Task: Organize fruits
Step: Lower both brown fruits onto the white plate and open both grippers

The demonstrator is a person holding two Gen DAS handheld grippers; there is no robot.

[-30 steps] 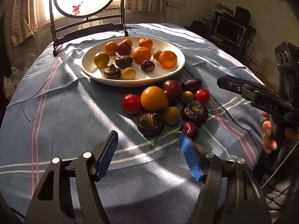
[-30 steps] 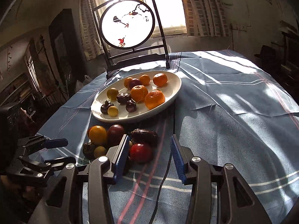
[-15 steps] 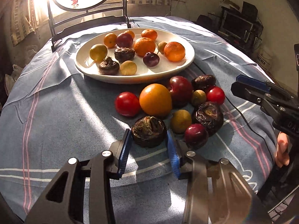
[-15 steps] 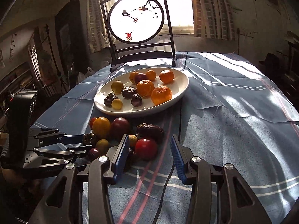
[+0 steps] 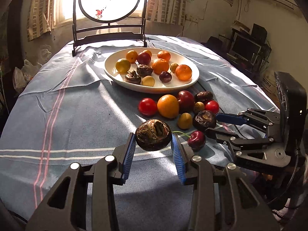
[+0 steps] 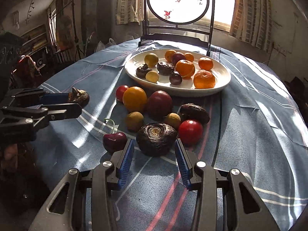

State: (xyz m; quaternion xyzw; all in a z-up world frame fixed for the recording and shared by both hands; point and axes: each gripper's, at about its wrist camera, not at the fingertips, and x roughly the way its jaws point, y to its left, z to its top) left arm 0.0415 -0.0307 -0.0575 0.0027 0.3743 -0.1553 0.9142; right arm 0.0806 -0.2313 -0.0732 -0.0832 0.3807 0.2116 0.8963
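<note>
The left gripper (image 5: 153, 144) pinches a dark water chestnut (image 5: 153, 137) clear of the counter (image 5: 77, 115), presumably bound for the plate (image 5: 115, 77) at 12 o'clock. The right gripper (image 6: 154, 150) stands spread around a second chestnut (image 6: 156, 138), lined up to grasp it.

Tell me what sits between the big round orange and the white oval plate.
Nothing: in both wrist views only bare blue tablecloth separates the big round orange from the white oval plate.
</note>
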